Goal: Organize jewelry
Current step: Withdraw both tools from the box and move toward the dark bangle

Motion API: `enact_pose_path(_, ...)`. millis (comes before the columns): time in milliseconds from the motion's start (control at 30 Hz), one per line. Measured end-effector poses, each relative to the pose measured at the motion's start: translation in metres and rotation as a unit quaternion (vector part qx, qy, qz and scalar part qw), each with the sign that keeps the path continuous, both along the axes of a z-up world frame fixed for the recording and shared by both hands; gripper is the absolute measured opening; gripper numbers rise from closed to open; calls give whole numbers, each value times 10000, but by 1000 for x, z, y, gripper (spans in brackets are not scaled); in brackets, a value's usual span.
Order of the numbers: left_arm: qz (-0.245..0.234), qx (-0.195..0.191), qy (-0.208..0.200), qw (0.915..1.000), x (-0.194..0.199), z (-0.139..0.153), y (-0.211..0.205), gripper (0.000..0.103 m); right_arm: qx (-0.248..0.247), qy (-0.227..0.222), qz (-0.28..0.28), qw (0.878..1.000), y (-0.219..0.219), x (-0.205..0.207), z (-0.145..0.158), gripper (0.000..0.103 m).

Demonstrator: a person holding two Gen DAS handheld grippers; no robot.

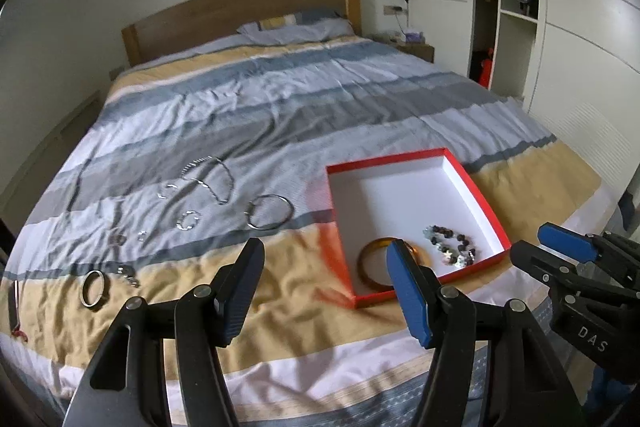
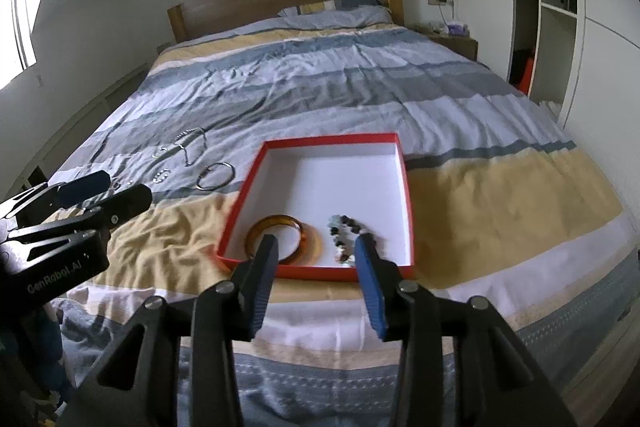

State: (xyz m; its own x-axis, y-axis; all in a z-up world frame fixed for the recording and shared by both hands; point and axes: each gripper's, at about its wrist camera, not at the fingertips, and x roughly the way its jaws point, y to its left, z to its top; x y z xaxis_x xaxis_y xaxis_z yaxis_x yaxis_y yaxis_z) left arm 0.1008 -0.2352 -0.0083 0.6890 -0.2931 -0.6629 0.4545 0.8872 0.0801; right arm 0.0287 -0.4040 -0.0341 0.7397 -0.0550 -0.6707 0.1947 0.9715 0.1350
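A red box [image 1: 486, 203] [image 2: 405, 187] with a white inside lies on the bed. In it are an amber bangle [image 1: 370, 269] [image 2: 298, 227] and a beaded bracelet [image 1: 450, 245] [image 2: 344, 227]. Left of the box, several silver pieces lie on the cover: a large hoop bangle [image 1: 270, 212] [image 2: 215, 175], chains [image 1: 212, 179] [image 2: 190, 145], small rings and a wide ring [image 1: 93, 287]. My left gripper [image 1: 325, 259] is open and empty above the cover by the box's near left corner. My right gripper [image 2: 316, 253] [image 1: 560, 243] is open and empty over the box's near edge.
The striped cover [image 1: 280, 99] fills the bed, with pillows and a wooden headboard [image 1: 240, 15] at the far end. A nightstand [image 1: 416, 49] and a white wardrobe [image 1: 580, 27] stand to the right. A dark thin object [image 1: 14, 303] lies at the bed's left edge.
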Motion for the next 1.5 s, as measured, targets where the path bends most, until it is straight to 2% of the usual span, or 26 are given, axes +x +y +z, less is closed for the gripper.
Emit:
enact_pose_path(433,446,-299,-292,9981,-36,15,80,65,-373,-170,217,9989,69,-21,27,43)
enact_pose_path(567,560,-394,-315,9972,-48,15,104,65,-571,-200,157,9980,88,-30,33,48)
enact_pose_path(800,708,-455,-422,9956,-73,12,135,66,-932,-452,251,9943,114,-47,47,52)
enact_pose_path(933,744,-310,-451,9957,-82,13,143,69,-1103,-646,345,9912,126,-55,54,52)
enact_pose_path(1267,979,-256,-527,9935,-103,14,161,83,-970,-854,537,9902,139,-73,56,52)
enact_pose_path(1500,1194,-314,-406,9915,-114,6,177,87,-884,-876,545,9907,141,-87,57,52)
